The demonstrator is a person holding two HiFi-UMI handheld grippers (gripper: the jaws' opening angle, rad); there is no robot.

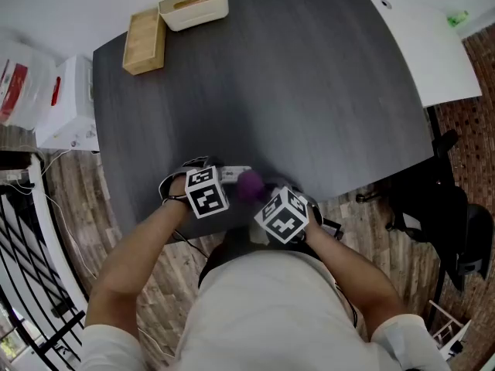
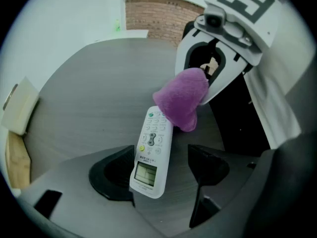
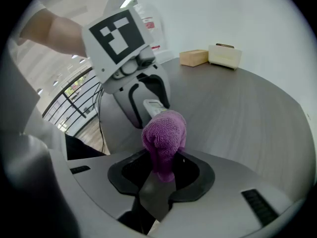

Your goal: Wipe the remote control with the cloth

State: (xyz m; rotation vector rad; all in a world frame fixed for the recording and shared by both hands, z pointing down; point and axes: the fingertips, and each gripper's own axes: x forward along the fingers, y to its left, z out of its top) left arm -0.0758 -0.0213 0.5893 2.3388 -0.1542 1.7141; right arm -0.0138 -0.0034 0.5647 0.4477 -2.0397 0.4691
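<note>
Dark grey wood-grain table with rounded corners, top mostly bare. At far left corner we see two things lying on it, just beside each other: light wooden rectangular box and cream rectangular tissue holder with wooden lid. White remote control at near edge; whether it rests on top, we cannot tell. White tabletop adjoins far right side.

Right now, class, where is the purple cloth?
In the head view, the purple cloth is at the table's near edge, clamped in the right gripper and lying over the button end of the remote control.
</note>
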